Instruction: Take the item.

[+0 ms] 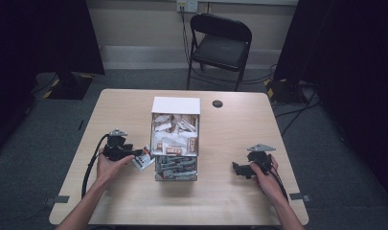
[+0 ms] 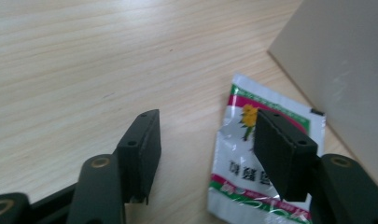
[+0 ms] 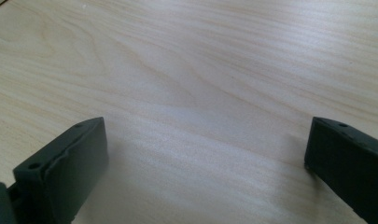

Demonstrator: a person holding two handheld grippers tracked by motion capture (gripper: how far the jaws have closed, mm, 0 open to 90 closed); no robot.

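High view: light wood table, clear box organizer standing at its middle with a white lid or top panel at the far end, compartments stacked with small packets, whitish and tan ones in the upper sections, grey ones in the section nearest the person. Left hand holds the left gripper just beside the box's left wall, low near the tabletop. A white sachet with red and green trim lies on the table at that gripper's tip, touching or almost touching the box's lower left corner. Left gripper view: sachet lies flat on the wood, yellow flower print and dark characters on it, box wall right next to it; jaws stand apart, one over bare table, the other over the sachet's face, not pinching it. Right hand holds the right gripper well apart from the box, on the right side of the table, pointed left toward the box. Right gripper view: jaws spread wide, bare wood grain between them, holding nothing. Folding chair behind the table, small dark round spot on the tabletop near the far edge.
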